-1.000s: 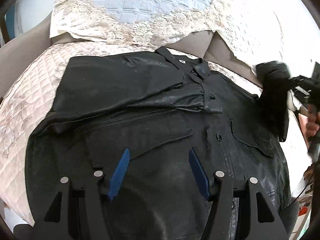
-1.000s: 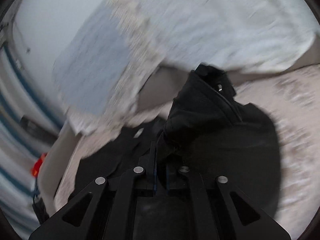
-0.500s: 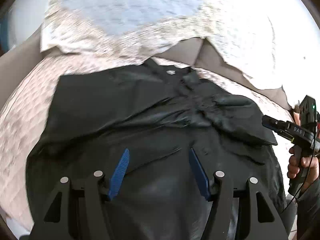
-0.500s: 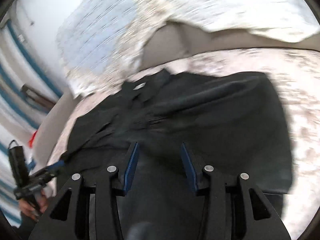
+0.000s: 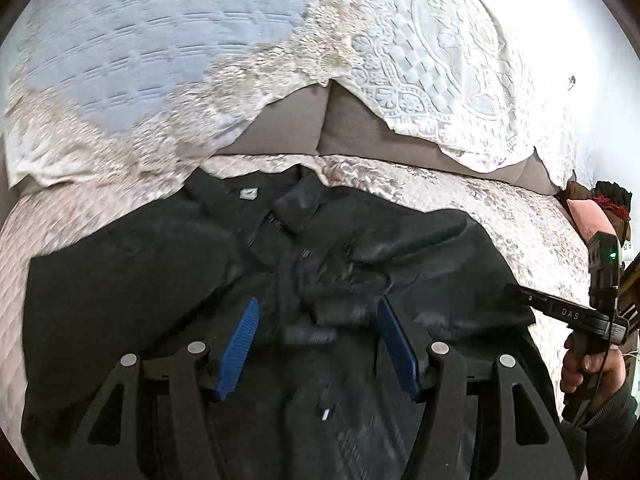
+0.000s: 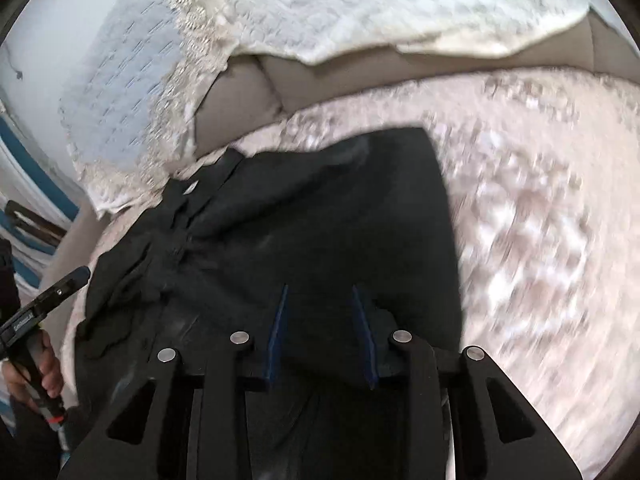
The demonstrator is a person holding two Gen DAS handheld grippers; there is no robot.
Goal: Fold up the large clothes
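Observation:
A large black button shirt lies flat on a pale quilted cover, collar at the far end and both sleeves laid inward across the front. My left gripper hovers over the chest, open, nothing between its blue pads. In the right wrist view the shirt fills the middle. My right gripper hangs above its near side with the jaws closing; only flat cloth lies beneath them and nothing is pinched. Each gripper shows in the other's view: the right one at the shirt's right edge, the left one at its left.
Lace-edged white and pale blue cushions lean on a grey sofa back beyond the collar. The quilted cover extends to the right of the shirt. A pink and dark bundle sits at the far right. A person's hand grips the right tool.
A second ago the right gripper held a sleeve lifted off the shirt; it has let go, the sleeve lies across the front, and the gripper has dropped lower. The left gripper moved toward the collar.

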